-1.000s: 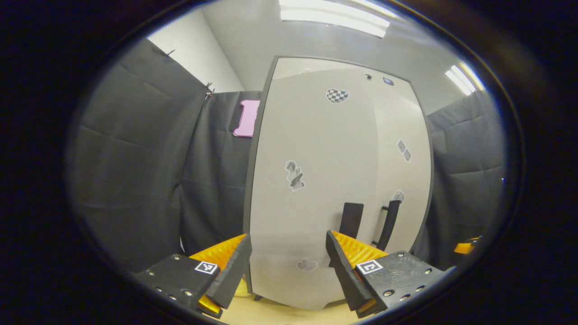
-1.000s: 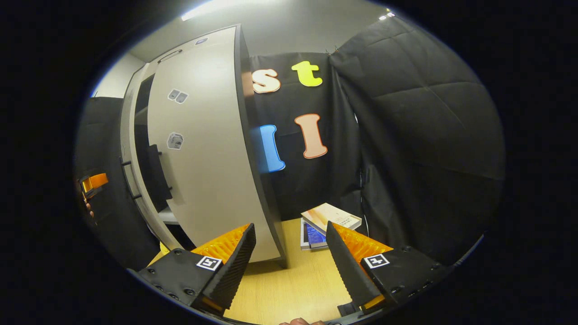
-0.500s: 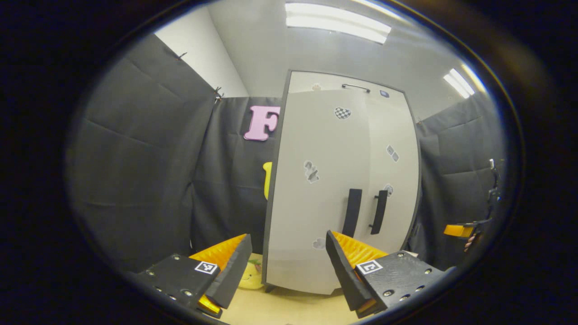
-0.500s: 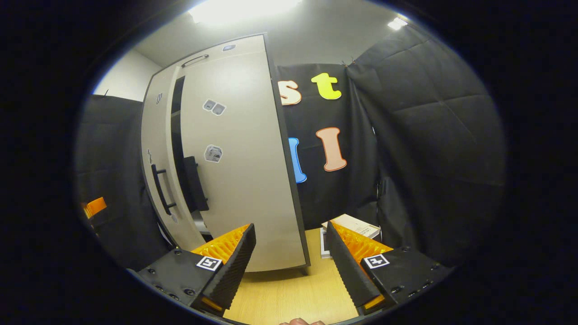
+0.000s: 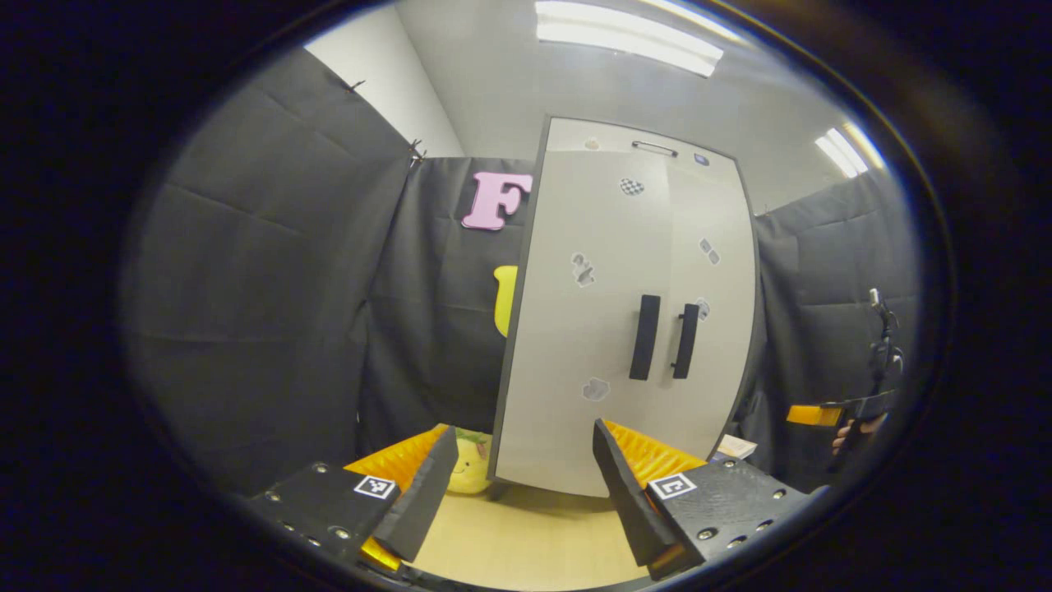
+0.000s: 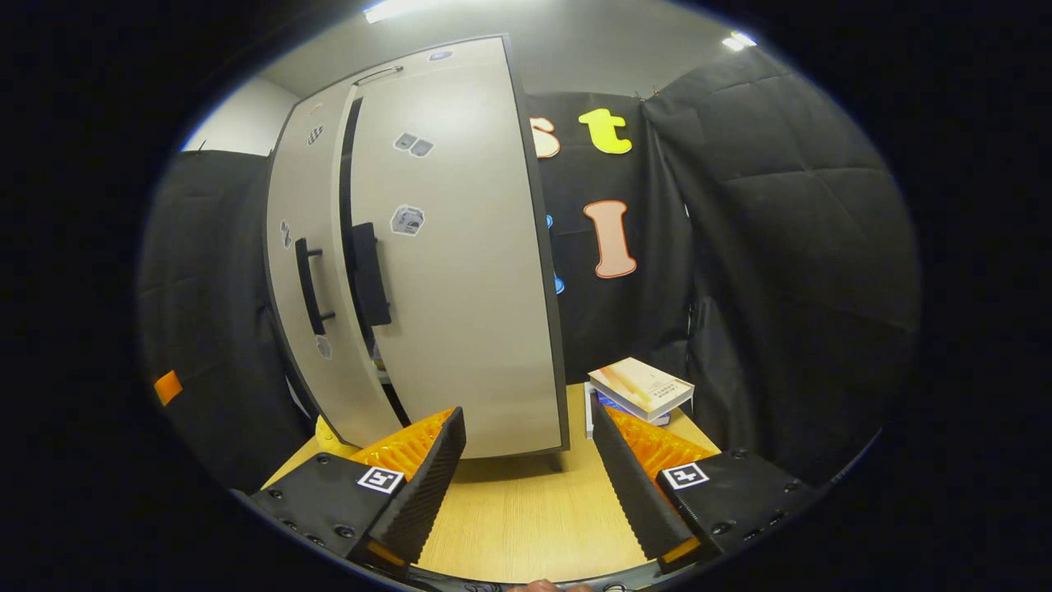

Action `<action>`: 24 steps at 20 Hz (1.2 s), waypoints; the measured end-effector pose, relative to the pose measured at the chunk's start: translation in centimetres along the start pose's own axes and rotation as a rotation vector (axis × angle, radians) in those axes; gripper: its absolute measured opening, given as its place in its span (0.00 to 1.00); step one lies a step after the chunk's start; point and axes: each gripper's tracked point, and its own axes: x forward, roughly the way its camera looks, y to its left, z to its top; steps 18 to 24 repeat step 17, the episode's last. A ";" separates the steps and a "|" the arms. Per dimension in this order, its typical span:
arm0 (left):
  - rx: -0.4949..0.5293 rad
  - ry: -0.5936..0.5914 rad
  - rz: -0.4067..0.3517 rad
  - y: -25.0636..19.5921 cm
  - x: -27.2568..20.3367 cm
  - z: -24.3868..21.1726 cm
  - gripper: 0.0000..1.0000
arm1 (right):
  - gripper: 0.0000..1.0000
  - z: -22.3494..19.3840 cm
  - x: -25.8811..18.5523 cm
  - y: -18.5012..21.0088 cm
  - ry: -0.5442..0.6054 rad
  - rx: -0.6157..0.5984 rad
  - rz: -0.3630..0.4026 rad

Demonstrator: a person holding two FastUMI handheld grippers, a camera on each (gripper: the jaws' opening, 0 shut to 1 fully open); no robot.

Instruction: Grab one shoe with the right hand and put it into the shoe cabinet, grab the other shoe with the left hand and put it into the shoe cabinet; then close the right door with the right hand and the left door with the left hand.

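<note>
A: Where is the shoe cabinet (image 5: pixel 625 329)?

B: Upright on the wooden surface (image 6: pixel 526 518), ahead of both grippers. In the right gripper view the right door (image 6: pixel 460 271) stands slightly ajar, a dark gap beside the left door (image 6: pixel 308 271).

A: And the jaws?

B: The left gripper (image 5: pixel 526 485) and the right gripper (image 6: pixel 530 485) both have jaws spread wide, holding nothing. Books (image 6: pixel 641 386) lie beside the cabinet.
</note>
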 end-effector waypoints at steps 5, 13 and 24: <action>0.018 0.010 0.041 0.1 -1.4 -0.6 0.95 | 0.98 1.2 1.2 4.0 -0.014 -0.068 0.069; 0.038 0.048 0.063 1.2 -3.7 -2.3 0.92 | 0.98 0.5 1.0 9.6 -0.013 -0.114 0.167; 0.044 0.088 0.079 1.7 -4.6 -3.7 0.92 | 0.98 -1.5 0.6 11.5 0.041 -0.103 0.203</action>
